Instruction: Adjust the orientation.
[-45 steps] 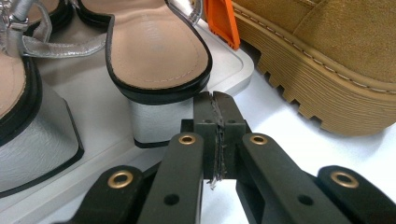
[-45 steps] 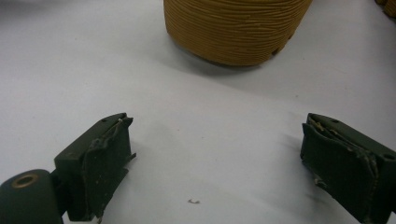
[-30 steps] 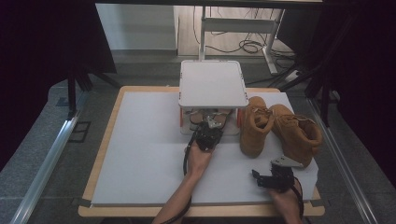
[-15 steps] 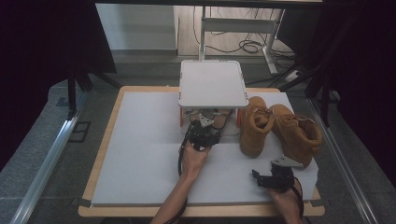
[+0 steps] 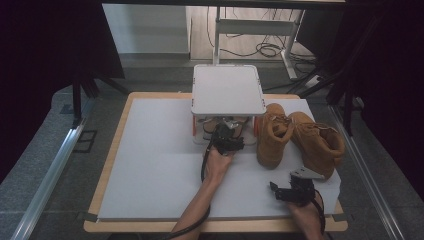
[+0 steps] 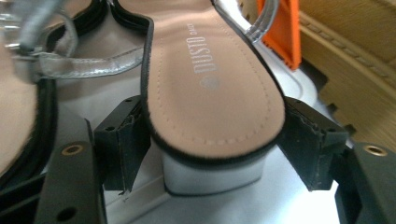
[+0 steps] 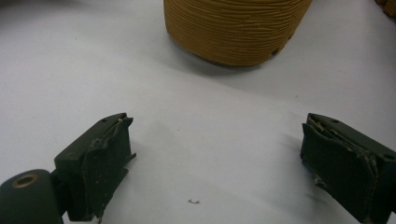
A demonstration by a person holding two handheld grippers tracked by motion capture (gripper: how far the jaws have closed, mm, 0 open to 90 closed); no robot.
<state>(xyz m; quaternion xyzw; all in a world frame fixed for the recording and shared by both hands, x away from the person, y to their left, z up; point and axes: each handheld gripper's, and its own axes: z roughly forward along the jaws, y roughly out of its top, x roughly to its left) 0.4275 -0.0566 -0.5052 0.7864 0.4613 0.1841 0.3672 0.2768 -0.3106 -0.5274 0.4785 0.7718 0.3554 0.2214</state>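
White bench (image 5: 150,170) | my left tongs (image 6: 212,154) just opened, straddling sandal (image 6: 210,88) heel, its length running to frame top | right tongs (image 7: 215,158) open, idle

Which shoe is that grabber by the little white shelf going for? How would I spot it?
Find the white shelf at the back of the table. Under it lie two sandals; it is the right sandal, its heel between the left gripper's open jaws. Unlike the tall tan boots beside the shelf, it is flat, pinkish, black-edged.
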